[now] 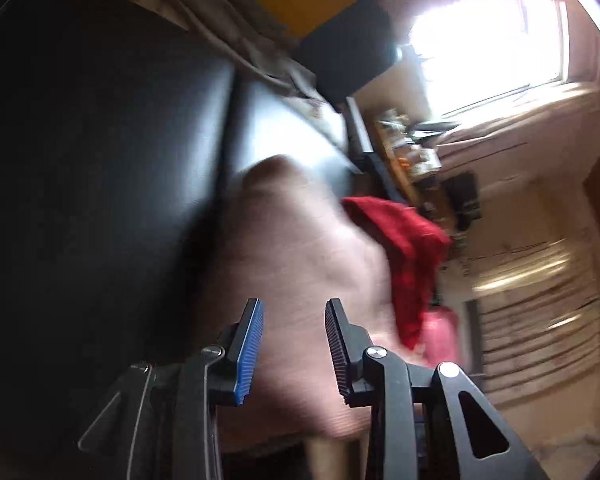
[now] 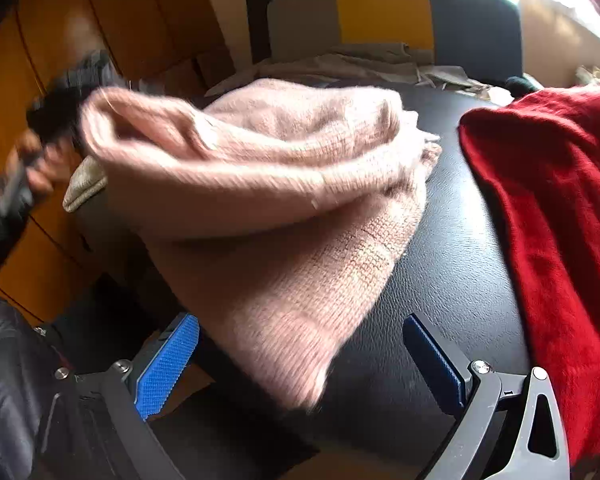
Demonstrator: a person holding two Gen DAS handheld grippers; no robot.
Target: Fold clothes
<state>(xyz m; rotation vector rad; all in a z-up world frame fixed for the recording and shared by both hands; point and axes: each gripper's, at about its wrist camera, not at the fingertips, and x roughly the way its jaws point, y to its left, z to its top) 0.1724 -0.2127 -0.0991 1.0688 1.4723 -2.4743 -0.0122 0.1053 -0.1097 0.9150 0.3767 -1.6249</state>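
The right gripper (image 2: 300, 360) is held wide open and empty, the hem of the pink knit sweater (image 2: 268, 200) lying between its fingers on the black leather surface (image 2: 460, 240). A red garment (image 2: 548, 216) is heaped just beside. The left gripper (image 1: 294, 344) is narrowly parted over blurred pink fabric, nothing visibly clamped.

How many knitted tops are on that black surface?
2. A pink sweater lies crumpled in the middle of the black surface, and a red sweater lies to its right. Beige cloth behind might hide more.
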